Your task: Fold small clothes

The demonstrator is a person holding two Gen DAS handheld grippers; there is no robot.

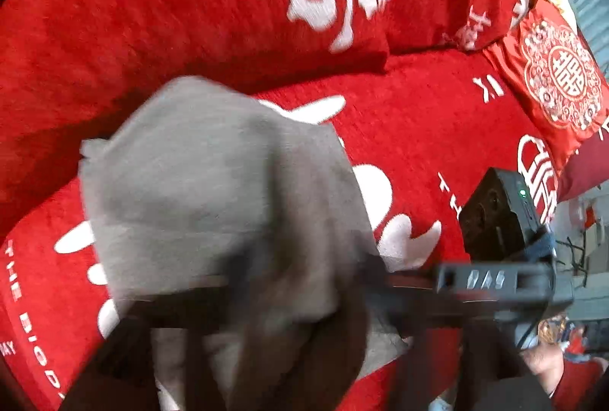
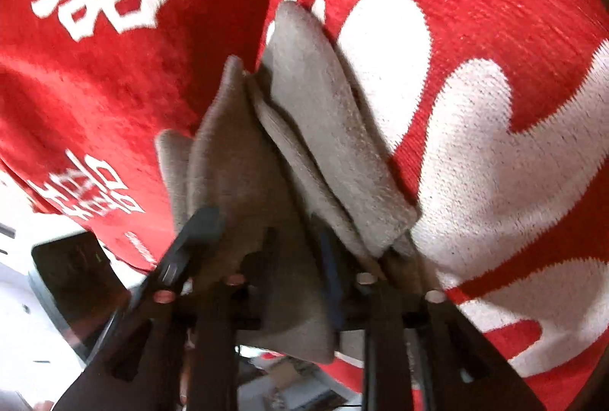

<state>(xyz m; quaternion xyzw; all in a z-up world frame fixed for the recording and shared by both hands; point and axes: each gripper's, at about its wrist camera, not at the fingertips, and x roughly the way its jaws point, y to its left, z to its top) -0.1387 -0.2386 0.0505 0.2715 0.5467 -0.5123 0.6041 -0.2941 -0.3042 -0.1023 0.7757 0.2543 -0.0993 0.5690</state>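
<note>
Your left gripper (image 1: 243,300) is clamped on the grey cloth (image 1: 213,190), which hangs bunched above the red sofa cover (image 1: 418,129); its fingers are blurred and mostly hidden. Your right gripper (image 2: 304,243) pinches the same cloth (image 2: 323,129) near the cover's front edge, with open cover beyond.
</note>
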